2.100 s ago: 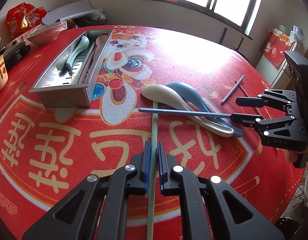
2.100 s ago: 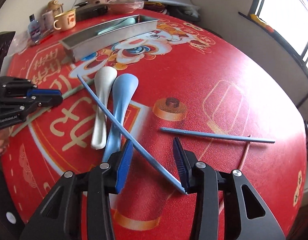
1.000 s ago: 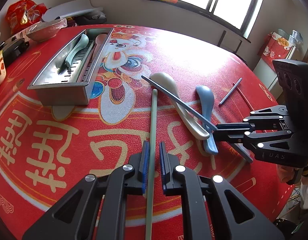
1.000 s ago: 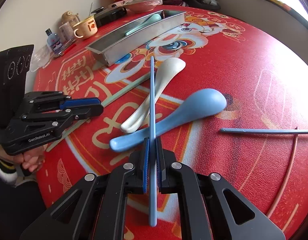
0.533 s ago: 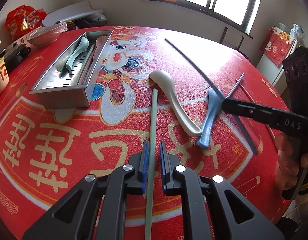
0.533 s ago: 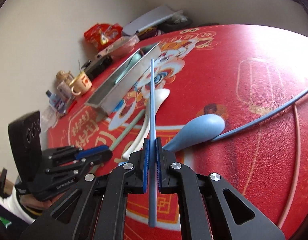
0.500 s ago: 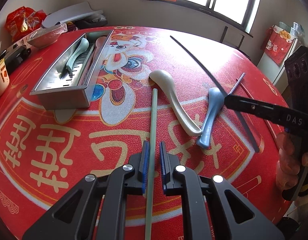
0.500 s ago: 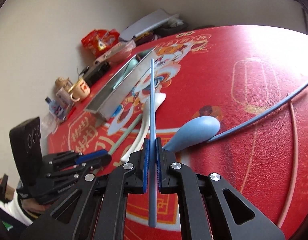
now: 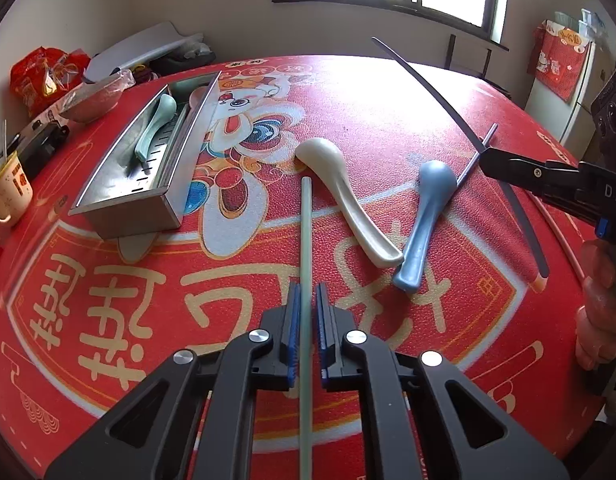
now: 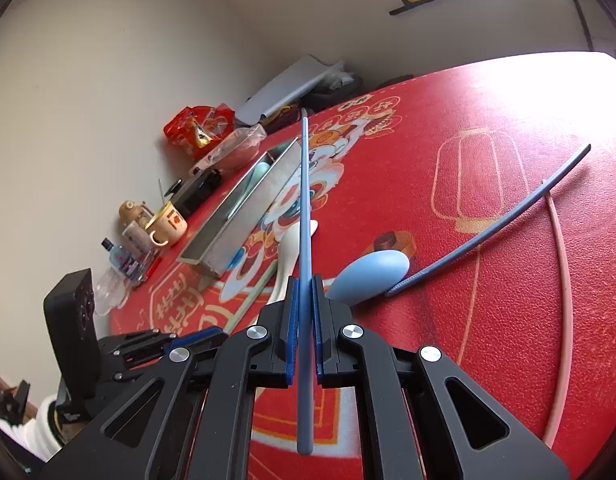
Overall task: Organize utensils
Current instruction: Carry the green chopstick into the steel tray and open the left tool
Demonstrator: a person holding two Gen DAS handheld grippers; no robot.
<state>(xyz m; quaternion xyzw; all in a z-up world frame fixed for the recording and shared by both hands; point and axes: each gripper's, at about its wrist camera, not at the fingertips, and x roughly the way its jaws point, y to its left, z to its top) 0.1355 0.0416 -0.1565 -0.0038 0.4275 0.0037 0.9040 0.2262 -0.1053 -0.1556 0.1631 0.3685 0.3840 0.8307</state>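
Steel tray (image 9: 120,196) is taken as the landmark: to its right on the red tablecloth (image 9: 388,92), a green chopstick (image 9: 306,240) is clamped between the pads of the left gripper (image 9: 306,312). A blue chopstick (image 10: 305,208) is pinched in the right gripper (image 10: 304,292) and held above the cloth. Two spoons are counted beyond the green chopstick, one white (image 9: 340,192), one blue (image 9: 426,216); one teal spoon (image 9: 154,128) is seen inside the tray. A second blue chopstick (image 10: 488,232) and a pink one (image 10: 564,320) lie farthest off.

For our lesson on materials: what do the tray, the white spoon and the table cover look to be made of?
Tray: brushed steel, by its grey sheen and slotted floor.
White spoon: glazed ceramic or glossy plastic; smooth and shiny, look leaves it open.
Table cover: printed vinyl or faux leather, by its pebbled grain.
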